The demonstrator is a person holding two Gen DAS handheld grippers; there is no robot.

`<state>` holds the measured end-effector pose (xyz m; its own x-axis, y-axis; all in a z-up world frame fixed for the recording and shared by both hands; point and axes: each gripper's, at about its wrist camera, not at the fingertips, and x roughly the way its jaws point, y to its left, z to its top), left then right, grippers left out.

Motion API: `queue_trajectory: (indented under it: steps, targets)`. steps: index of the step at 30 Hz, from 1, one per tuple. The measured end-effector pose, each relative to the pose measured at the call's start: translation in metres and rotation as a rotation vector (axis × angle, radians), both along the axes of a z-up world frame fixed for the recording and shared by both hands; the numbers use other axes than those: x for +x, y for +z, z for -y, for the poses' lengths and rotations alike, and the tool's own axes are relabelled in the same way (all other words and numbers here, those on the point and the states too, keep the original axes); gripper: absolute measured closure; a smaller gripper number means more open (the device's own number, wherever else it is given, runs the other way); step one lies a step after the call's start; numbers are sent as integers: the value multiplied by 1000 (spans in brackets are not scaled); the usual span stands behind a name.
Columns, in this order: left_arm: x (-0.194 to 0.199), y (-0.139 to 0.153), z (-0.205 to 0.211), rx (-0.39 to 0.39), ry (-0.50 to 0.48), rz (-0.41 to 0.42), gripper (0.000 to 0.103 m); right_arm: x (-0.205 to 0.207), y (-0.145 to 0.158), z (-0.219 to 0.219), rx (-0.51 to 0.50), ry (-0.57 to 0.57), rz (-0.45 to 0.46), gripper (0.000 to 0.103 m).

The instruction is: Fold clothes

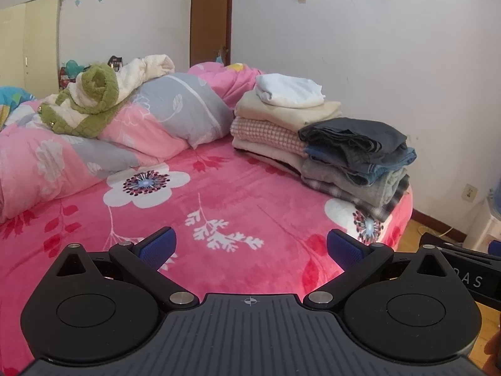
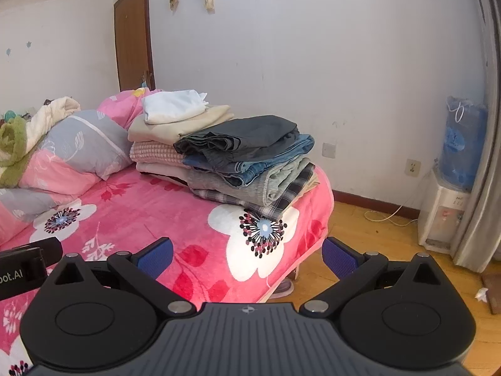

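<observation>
Two stacks of folded clothes rest on the far right corner of the pink flowered bed [image 1: 219, 194]. The nearer stack [image 1: 360, 156] holds dark grey, denim, grey and plaid pieces; the farther stack [image 1: 281, 116] has white, cream and pink checked pieces. The right wrist view shows the same dark stack [image 2: 250, 159] and light stack [image 2: 175, 125] on the bed [image 2: 141, 213]. My left gripper [image 1: 250, 247] is open and empty above the bedspread. My right gripper [image 2: 247, 252] is open and empty over the bed's right edge. An unfolded white and green fleece garment [image 1: 94, 97] lies on the quilt.
A rolled pink and grey quilt [image 1: 141, 131] fills the bed's left side. A brown door [image 1: 211, 15] and white wall stand behind. A water dispenser [image 2: 454, 169], a curtain [image 2: 482, 156], a cable and wooden floor [image 2: 375, 250] lie to the right of the bed. A cream wardrobe [image 1: 28, 44] stands far left.
</observation>
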<state>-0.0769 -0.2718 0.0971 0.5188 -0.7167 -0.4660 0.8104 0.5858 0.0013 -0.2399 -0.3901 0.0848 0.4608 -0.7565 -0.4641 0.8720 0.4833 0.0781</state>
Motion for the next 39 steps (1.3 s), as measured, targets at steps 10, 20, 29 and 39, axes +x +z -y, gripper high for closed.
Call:
queue_trajectory:
  steps: [10,20,29,39]
  targets:
    - [3,-6,2,14,-20,-10,0,7,-3,-2,-7,0,-28,0]
    - [4,-9,5,21,-21,-21,0,12,-7,-1,-5,2,-48,0]
    - [3,-11,6,27,-23,-20,0,13,-9,1,-5,-1,-56,0]
    - [0,-12,7,33,-25,-18,0,10,-11,1,-2,-5,-54,0]
